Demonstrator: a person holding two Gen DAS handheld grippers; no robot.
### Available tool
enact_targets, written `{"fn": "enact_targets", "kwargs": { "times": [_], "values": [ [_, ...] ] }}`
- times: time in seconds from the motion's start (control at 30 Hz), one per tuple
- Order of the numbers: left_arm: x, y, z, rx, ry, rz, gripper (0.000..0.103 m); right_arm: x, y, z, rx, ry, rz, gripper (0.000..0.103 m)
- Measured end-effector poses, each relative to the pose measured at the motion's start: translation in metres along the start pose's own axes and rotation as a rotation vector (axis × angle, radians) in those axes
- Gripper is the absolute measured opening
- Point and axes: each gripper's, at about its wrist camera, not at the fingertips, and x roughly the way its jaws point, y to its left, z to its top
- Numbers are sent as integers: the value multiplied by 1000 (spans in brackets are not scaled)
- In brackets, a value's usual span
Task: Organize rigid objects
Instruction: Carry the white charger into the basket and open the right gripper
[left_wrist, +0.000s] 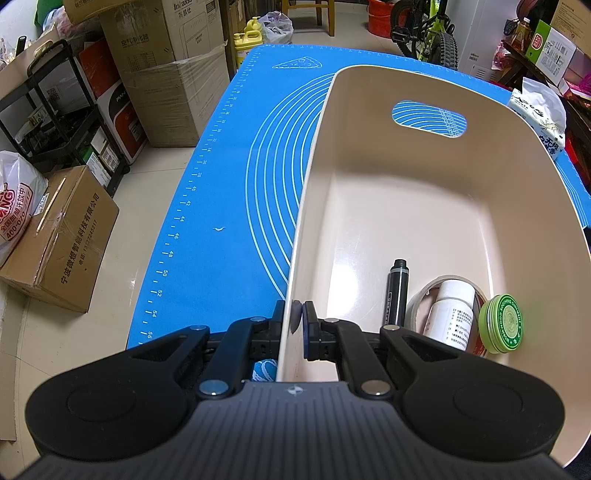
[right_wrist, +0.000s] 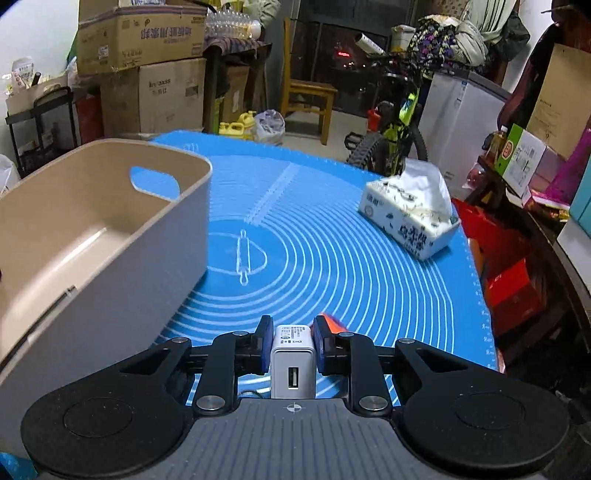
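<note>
Right tool (right_wrist: 291, 343) clamps the white USB charger (right_wrist: 293, 363) above the bench mat, and the beige bin (right_wrist: 110, 236) sits just to its left, rim pinched by the left tool (left_wrist: 297, 319), so it's a leftward carry.

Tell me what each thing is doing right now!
Left gripper: shut on the bin wall.
Right gripper: shut on the charger.
Marker: lying in the bin.
Bottle: lying in the tape roll.
Tin: leaning on its edge.
Tissue pack: open.
</note>
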Motion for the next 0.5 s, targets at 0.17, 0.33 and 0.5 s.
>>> {"fn": "enact_targets", "kwargs": {
  "times": [0.17, 0.33, 0.5],
  "values": [
    [0, 0, 0, 0, 0, 1, 9, -19, 7, 21, -14, -47, 25, 32],
    [1, 0, 0, 1, 1, 1, 9, -40, 27, 44, -44, -119, 89, 32],
    [1, 0, 0, 1, 1, 1, 9, -51, 54, 61, -61, -176, 153, 32]
  ]
}}
